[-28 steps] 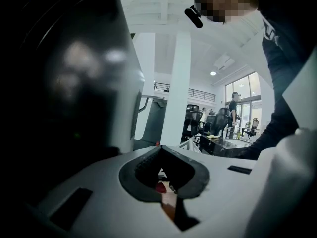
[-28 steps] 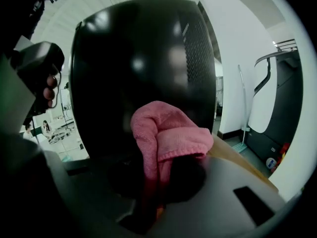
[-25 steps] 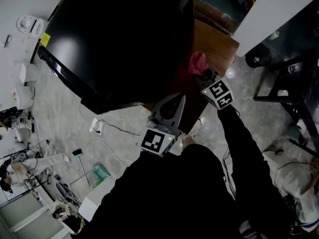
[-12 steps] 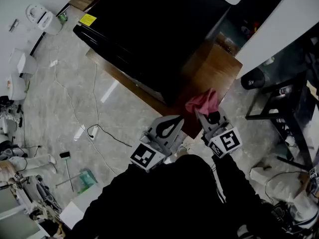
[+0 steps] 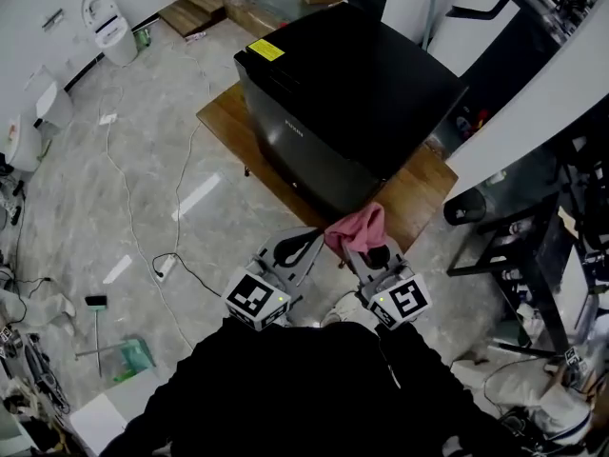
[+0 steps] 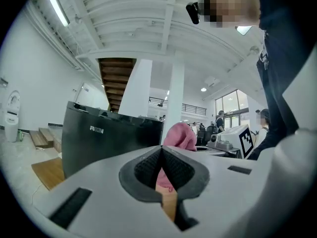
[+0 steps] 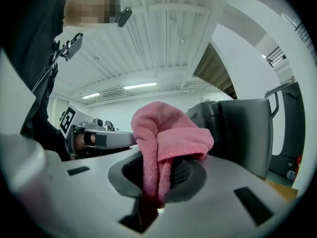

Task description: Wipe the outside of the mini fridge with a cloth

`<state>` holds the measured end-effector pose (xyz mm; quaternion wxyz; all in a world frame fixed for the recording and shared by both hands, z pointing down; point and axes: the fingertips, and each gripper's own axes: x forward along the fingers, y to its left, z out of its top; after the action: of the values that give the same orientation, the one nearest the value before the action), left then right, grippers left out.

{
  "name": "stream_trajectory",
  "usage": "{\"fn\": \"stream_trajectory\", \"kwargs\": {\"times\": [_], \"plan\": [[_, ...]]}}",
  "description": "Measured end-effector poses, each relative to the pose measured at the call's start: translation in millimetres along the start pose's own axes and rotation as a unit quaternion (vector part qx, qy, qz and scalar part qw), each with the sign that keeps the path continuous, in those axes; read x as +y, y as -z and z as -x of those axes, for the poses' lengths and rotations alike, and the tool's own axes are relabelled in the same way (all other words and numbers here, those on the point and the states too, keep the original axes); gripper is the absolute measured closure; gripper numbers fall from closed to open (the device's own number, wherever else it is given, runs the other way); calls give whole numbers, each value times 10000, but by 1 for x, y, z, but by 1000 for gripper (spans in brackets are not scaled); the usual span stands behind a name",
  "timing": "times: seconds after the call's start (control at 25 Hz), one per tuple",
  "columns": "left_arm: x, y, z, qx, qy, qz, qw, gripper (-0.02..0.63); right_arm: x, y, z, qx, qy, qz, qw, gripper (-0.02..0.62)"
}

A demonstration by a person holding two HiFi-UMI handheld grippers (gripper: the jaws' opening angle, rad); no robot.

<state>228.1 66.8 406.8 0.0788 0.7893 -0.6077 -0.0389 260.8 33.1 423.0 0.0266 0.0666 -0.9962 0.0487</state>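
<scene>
While the person stands just before the low wooden tabletop (image 5: 420,194), both tools are held close together over its near edge. The mini fridge (image 5: 354,112) is black and stands upright on this tabletop, taking up most of it, with a yellow label (image 5: 267,50) on its top at the far left corner.

The right gripper (image 5: 367,249) has its fingers pressed together on the pink cloth (image 5: 358,228). In the right gripper view, the cloth is pinched in a fold low between the fingers, and the loose part rises above them and falls over to the right side. The cloth hangs in the air before the near corner of the fridge. It seems to be apart from the fridge wall, but how close it is I cannot tell surely.

The left gripper (image 5: 317,236) is just beside the right one, on its left, and points toward the same corner. Its fingers are brought fully together and hold nothing; in the left gripper view the cloth shows only behind them, beside the dark front of the fridge.

Each gripper carries its marker cube (image 5: 255,299) near the person's dark sleeve. A thin white cable (image 5: 180,255) lies on the grey floor (image 5: 143,179) to the left of the tabletop.
</scene>
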Motion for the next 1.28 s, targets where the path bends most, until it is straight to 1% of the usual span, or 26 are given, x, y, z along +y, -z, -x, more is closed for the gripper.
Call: {"fn": "stream_trajectory", "kwargs": {"times": [0.2, 0.36, 0.48, 0.56, 0.64, 0.72, 0.8, 0.96, 1.04, 1.2, 1.28], "plan": [[25, -27, 37, -105, -2, -161, 9998, 601, 40, -22, -28, -75, 14, 278, 9996, 537], [38, -48, 58, -145, 80, -350, 9993, 600, 62, -41, -44, -245, 132, 307, 9991, 537], [43, -57, 57, -185, 170, -267, 9993, 600, 68, -48, -44, -285, 208, 466, 9983, 537], [43, -63, 49, -191, 256, -198, 9993, 600, 66, -51, -41, -276, 217, 747, 9966, 537], [44, -76, 38, -209, 315, -211, 9991, 600, 63, -63, -39, -292, 204, 1101, 9933, 537], [47, -94, 28, -237, 346, -231, 9989, 600, 56, -82, -39, -325, 217, 1310, 9906, 537], [49, -113, 16, -284, 419, -240, 9984, 600, 45, -104, -39, -330, 246, 1395, 9894, 537], [56, -144, -16, -299, 525, -487, 9970, 600, 15, -140, -42, -389, 354, 1429, 9883, 537], [60, -162, -26, -377, 540, -540, 9964, 601, 4, -156, -42, -403, 396, 1443, 9879, 537], [80, -195, -48, -470, 516, -726, 9949, 600, -24, -182, -48, -260, 664, 1704, 9828, 536], [97, -209, -58, -534, 459, -790, 9944, 600, -42, -189, -57, -50, 831, 1832, 9795, 537]]}}
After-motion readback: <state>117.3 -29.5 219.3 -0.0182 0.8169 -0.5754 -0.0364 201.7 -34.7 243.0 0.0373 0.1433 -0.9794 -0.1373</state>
